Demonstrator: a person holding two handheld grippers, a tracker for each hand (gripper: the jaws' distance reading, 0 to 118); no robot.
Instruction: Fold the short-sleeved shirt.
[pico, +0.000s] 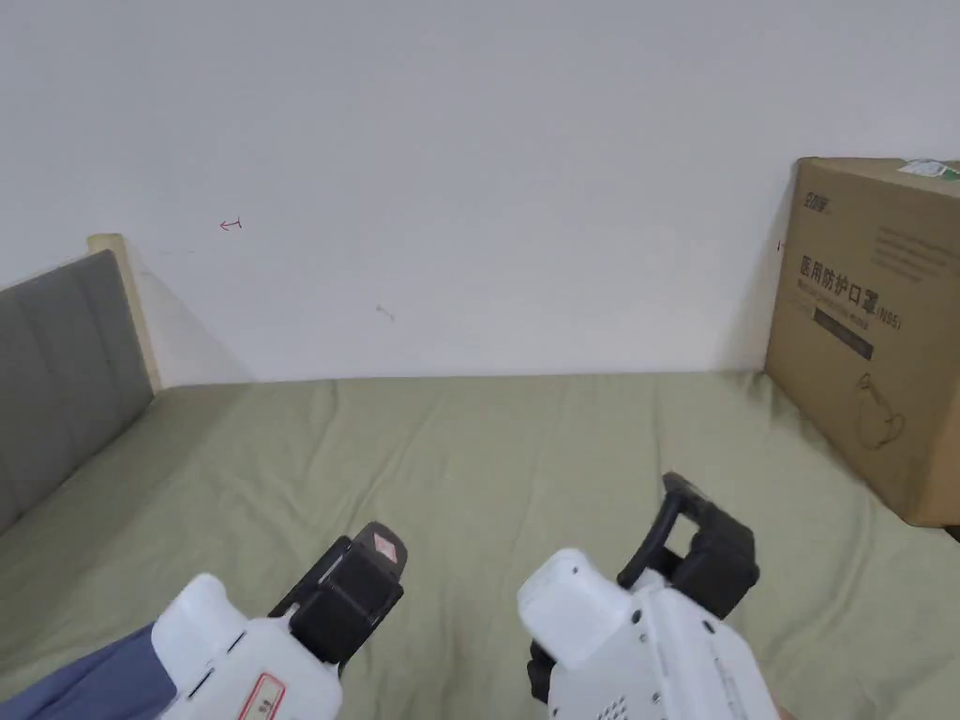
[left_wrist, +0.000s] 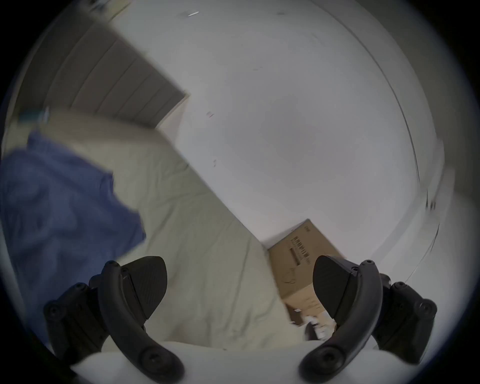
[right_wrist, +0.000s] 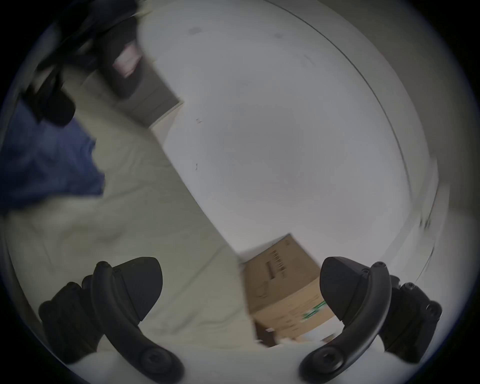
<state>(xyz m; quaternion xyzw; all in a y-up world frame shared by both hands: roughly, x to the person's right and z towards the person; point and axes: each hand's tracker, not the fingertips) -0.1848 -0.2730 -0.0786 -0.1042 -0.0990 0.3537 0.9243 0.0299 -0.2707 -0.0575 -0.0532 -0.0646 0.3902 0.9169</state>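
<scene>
Both left tongs (left_wrist: 239, 283) and right tongs (right_wrist: 241, 285) hung open and empty above the bed (pico: 525, 441), blue shirt (left_wrist: 59, 207) rumpled near its left edge, folding not started, next reach over and grab it.

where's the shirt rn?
The blue shirt lies rumpled on the green bedsheet at the person's left, peeking into the head view's bottom-left corner beside the left gripper, toward the grey headboard.
</scene>
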